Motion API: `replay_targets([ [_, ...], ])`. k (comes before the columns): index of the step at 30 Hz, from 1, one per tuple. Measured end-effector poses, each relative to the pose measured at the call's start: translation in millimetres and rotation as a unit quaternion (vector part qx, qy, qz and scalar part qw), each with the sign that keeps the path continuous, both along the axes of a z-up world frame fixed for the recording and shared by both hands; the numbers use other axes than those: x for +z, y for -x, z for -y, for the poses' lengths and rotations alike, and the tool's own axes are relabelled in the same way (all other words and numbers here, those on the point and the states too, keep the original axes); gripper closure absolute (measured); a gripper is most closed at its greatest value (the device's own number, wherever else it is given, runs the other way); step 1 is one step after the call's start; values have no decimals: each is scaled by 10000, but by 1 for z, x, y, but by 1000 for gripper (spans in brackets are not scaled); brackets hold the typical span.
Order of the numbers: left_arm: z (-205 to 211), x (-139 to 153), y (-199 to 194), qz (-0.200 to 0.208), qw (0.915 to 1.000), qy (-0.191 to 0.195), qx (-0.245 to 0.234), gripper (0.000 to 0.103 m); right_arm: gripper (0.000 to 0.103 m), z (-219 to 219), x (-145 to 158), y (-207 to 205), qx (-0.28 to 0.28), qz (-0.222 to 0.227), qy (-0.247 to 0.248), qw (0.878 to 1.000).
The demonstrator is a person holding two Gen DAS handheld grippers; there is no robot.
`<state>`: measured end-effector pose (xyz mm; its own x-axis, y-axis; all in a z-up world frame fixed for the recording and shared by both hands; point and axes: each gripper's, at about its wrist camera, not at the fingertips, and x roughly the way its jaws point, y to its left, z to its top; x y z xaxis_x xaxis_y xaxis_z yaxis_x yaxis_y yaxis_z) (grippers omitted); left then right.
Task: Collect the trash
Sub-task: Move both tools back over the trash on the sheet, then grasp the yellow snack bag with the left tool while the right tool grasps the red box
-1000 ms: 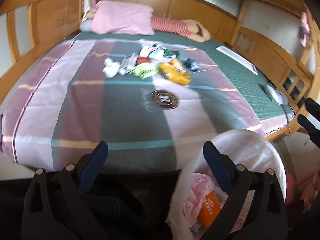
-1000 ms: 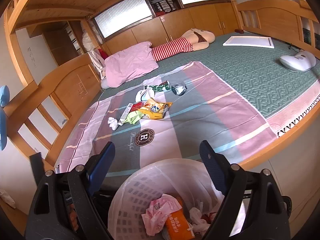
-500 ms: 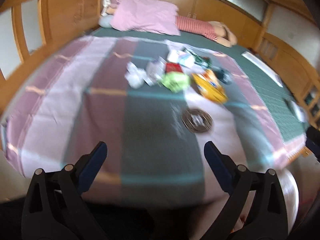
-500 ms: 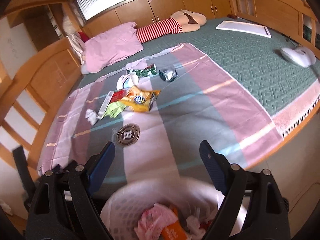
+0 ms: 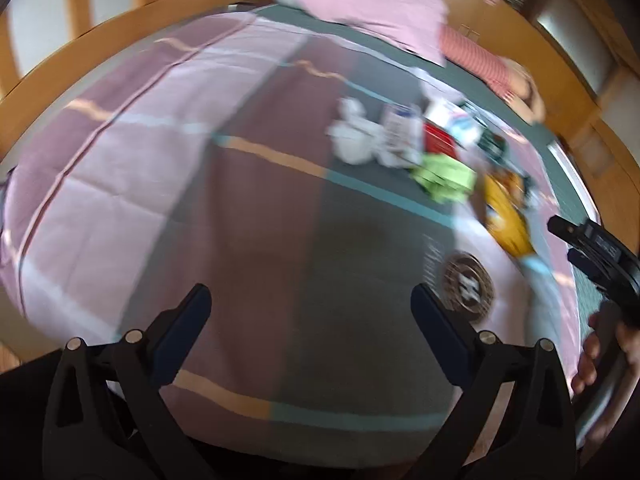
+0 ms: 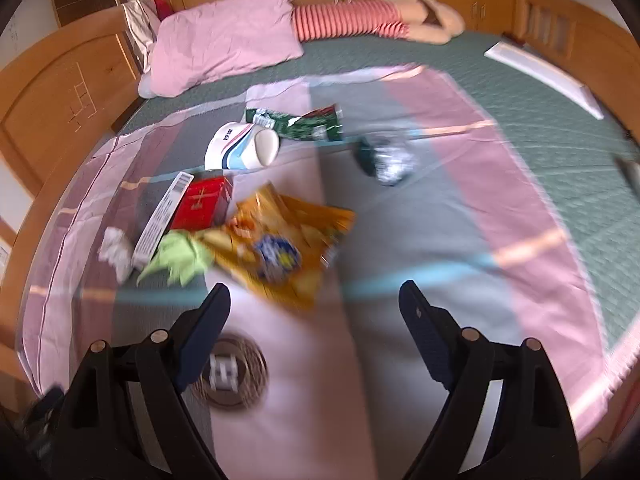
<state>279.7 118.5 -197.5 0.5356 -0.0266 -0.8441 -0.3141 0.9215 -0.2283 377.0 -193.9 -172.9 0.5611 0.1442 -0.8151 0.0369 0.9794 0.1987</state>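
Trash lies in a loose pile on the striped blanket (image 6: 400,248). In the right wrist view I see a yellow chip bag (image 6: 288,244), a green wrapper (image 6: 176,256), a red box (image 6: 204,204), a white paper cup (image 6: 244,148), a dark green packet (image 6: 304,122), a crumpled foil wrapper (image 6: 388,158) and a white tissue (image 6: 114,248). My right gripper (image 6: 314,312) is open and empty, just short of the chip bag. My left gripper (image 5: 310,316) is open and empty over bare blanket; the tissue (image 5: 352,140), green wrapper (image 5: 444,180) and chip bag (image 5: 504,216) lie ahead to its right.
A pink pillow (image 6: 228,40) and a striped plush doll (image 6: 360,20) lie at the headboard. A flat white board (image 6: 544,76) lies at the far right. Wooden bed rails (image 5: 120,24) ring the mattress. A round logo (image 6: 230,372) marks the blanket.
Both grippers have moved forward from above the white bin to over the bed. The bin has dropped out of both views. The trash pile is much closer, and both grippers stay open.
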Motion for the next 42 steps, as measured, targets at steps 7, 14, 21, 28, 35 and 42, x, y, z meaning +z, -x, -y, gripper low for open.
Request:
replay_targets([
  [7,-27,-15,-2,-237,9974,449,508,4,21,-4,-60,-70,-489,-703,-807,9931],
  [14,-49,-11,10,62,9888,921,1170,4,70,-73,-53,-32,906,-1228,-1013,9831],
  [21,-79,-8,32,374,9691,1213,2116,4,66,-157,-42,33,2980,-2071,-1445,9205],
  [28,-89,-18,34,143,9647,1402,2225,4,25,-165,-5,15,2512,-896,-785,9606],
  [35,-85,-23,33,86,9658,1470,2136,4,30,-146,-25,-73,957,-600,-284,9932],
  [42,-87,-26,30,31,9650,1510,2142,4,29,-149,-63,-122,642,-776,-446,9939],
])
